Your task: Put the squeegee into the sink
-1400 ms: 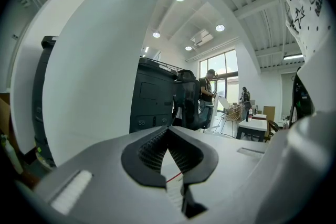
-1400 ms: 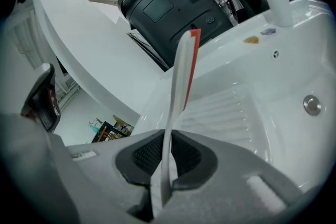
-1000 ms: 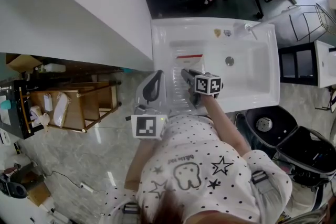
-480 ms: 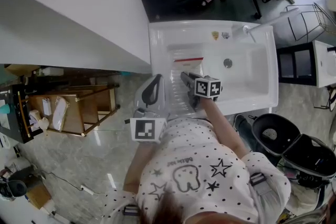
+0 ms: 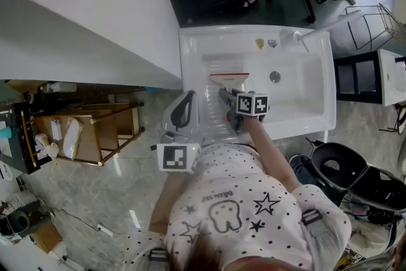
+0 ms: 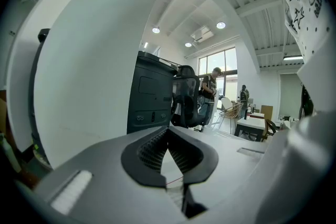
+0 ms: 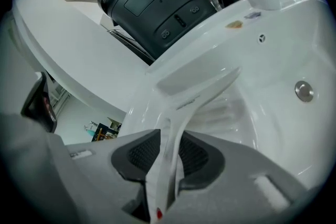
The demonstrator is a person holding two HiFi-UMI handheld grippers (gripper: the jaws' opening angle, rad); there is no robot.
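Squeegee (image 5: 229, 79) is mid-frame inside the sink (image 5: 303, 93); I judge it light, stiff, slick plastic, best held by its thin handle. My right gripper (image 7: 169, 149) has just been loosening around that handle; left gripper (image 6: 168, 150) is clenched and empty

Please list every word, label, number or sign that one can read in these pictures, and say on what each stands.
Nothing reads clearly.
White star-print shirt: one short printed line above a tooth drawing, too blurred to read.
Rim of the white sink: two small stickers, too small to read.
White plastic squeegee handle: a small raised mark, unreadable.
Two white cubes: black square marker patterns, no words.
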